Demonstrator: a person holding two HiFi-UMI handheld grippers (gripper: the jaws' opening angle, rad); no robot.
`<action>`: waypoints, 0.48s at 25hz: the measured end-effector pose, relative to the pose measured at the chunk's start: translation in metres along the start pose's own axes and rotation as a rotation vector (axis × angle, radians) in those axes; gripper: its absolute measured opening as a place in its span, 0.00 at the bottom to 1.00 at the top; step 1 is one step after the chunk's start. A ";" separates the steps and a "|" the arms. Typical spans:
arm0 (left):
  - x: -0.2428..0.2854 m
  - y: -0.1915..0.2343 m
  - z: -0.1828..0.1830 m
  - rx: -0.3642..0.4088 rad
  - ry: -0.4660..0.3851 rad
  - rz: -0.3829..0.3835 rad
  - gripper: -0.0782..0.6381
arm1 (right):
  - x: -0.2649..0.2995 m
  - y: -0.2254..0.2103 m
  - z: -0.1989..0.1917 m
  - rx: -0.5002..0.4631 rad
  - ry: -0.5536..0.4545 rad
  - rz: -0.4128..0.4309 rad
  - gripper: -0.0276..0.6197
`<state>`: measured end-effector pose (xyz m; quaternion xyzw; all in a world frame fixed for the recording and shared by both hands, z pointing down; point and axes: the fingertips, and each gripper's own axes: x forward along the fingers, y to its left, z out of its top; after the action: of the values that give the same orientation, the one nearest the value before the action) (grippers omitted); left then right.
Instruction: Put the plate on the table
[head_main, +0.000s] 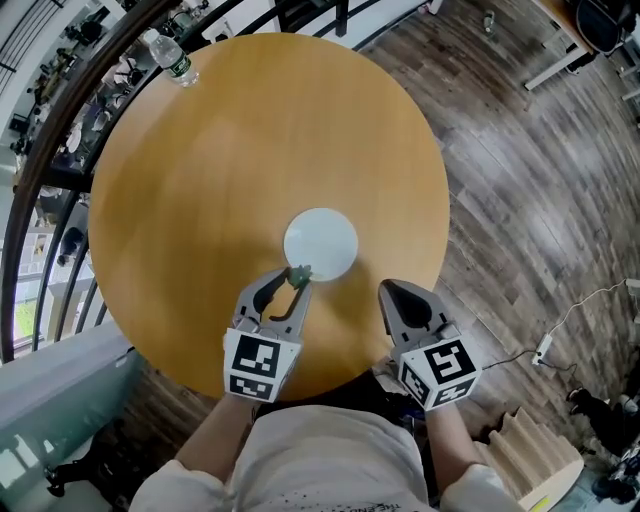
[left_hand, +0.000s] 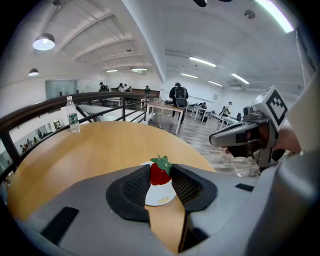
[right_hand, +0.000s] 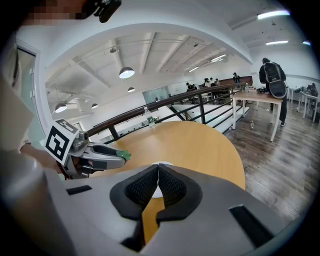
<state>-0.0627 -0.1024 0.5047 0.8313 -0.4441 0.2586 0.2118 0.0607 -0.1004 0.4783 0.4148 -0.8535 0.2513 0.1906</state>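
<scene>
A round white plate (head_main: 322, 240) lies flat near the middle of the wooden table (head_main: 250, 140). My left gripper (head_main: 297, 277) hovers at the plate's near-left rim, shut on a small red strawberry (left_hand: 159, 174) with green leaves. In the left gripper view the plate (left_hand: 160, 196) shows just beyond and under the berry. My right gripper (head_main: 386, 291) is over the table's near edge, to the right of the plate, its jaws shut and empty. From the right gripper view a sliver of the plate (right_hand: 163, 163) peeks over the closed pads (right_hand: 172, 187).
A clear water bottle (head_main: 171, 58) stands at the table's far left edge, by a dark railing (head_main: 40, 140). Wood floor lies to the right, with a white cable and plug (head_main: 545, 348). People and desks (left_hand: 177, 102) are far off in the hall.
</scene>
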 end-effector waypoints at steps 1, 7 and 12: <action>0.004 0.002 -0.002 0.000 0.007 -0.001 0.31 | 0.002 -0.001 -0.001 0.002 0.002 0.001 0.08; 0.031 0.010 -0.010 -0.002 0.042 -0.002 0.31 | 0.018 -0.007 -0.006 0.016 0.011 0.009 0.08; 0.057 0.012 -0.023 0.010 0.083 -0.015 0.31 | 0.031 -0.014 -0.012 0.026 0.019 0.013 0.08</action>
<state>-0.0517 -0.1313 0.5596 0.8242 -0.4273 0.2936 0.2280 0.0549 -0.1196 0.5081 0.4094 -0.8509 0.2674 0.1917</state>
